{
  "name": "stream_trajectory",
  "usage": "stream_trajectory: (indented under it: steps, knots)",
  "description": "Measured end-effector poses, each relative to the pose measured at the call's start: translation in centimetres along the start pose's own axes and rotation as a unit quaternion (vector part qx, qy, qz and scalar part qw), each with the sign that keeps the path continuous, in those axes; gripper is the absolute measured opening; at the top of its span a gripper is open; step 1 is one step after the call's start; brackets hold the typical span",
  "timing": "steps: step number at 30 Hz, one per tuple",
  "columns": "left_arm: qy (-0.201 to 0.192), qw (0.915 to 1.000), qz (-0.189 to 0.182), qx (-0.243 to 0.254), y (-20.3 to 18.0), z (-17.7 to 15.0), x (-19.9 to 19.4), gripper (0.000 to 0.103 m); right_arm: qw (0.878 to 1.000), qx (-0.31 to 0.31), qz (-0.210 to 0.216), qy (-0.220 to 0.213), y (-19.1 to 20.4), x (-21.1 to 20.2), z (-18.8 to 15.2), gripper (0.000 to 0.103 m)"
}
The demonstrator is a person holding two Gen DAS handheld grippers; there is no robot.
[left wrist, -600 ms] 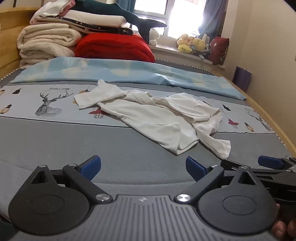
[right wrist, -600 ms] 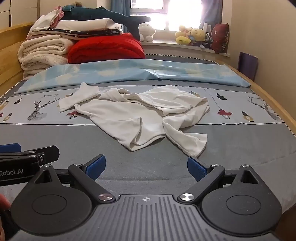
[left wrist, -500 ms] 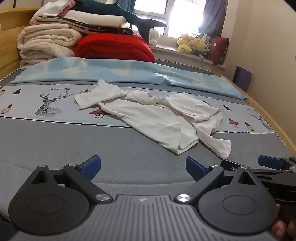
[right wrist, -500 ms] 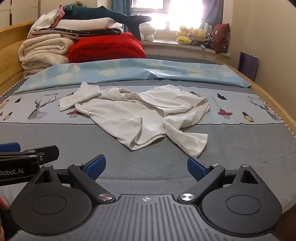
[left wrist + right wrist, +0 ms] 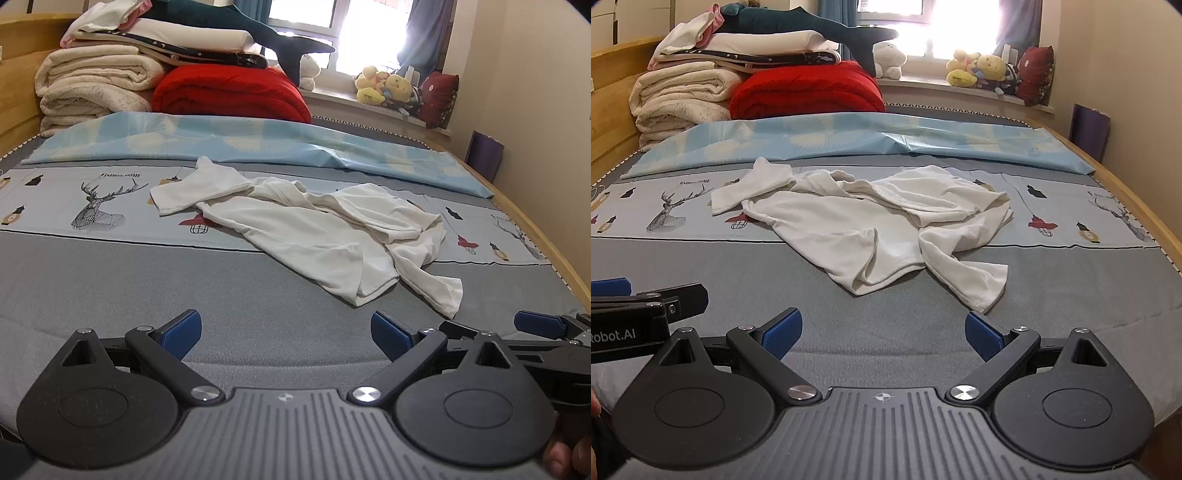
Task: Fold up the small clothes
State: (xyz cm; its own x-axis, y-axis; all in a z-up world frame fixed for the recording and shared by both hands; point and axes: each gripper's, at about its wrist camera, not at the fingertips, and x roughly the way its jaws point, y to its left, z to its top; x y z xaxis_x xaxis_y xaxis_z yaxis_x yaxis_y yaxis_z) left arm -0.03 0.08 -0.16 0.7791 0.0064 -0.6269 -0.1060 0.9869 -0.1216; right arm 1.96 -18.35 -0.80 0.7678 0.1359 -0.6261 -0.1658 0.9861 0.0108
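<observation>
- The bed [image 5: 701,280] has a wooden frame and a grey cover with a pale band printed with deer.
- A crumpled white garment [image 5: 871,225] lies spread across its middle, partly on the band.
- A light blue sheet [image 5: 849,136] lies flat behind it.
- At the far end sit a red quilt [image 5: 805,92] and stacked cream blankets [image 5: 679,99], apparently folded.

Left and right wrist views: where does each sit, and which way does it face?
Left wrist: on the open left claw, facing across the bed at the crumpled white cotton shirt; fingertips at bottom right.
Right wrist: on the open right claw, facing likewise.
Shared: shirt, folded red quilt, each other's claw.
</observation>
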Motion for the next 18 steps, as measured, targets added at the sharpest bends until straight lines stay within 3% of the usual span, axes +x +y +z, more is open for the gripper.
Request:
stream_trajectory:
  steps: [18]
  knots:
    - [0.006, 0.9999, 0.008, 0.004, 0.02, 0.01, 0.28, 0.099, 1.0, 0.004, 0.004, -0.02, -0.04, 0.3, -0.02, 0.095]
